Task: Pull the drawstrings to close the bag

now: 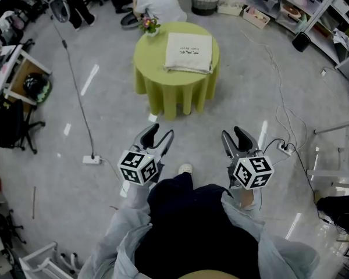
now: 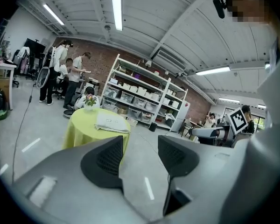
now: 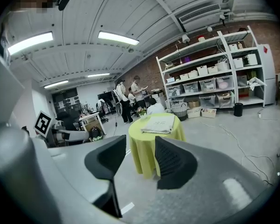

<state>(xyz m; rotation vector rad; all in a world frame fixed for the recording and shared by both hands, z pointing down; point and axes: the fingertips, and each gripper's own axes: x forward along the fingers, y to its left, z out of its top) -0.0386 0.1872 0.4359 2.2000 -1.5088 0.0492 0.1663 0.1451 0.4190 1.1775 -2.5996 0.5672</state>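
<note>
Near waist, left claw, right claw, forward

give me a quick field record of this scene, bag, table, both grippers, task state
bag: cream cloth, lying flat on the table, untouched
table: round, yellow-green cloth, well ahead of both grippers
flower pot: at the table's far left edge, beside the bag
left gripper: jaws apart, nothing between them, held low in front of the person
right gripper: jaws apart, nothing between them, level with the left
drawstrings: too small to make out
task state: not started
</note>
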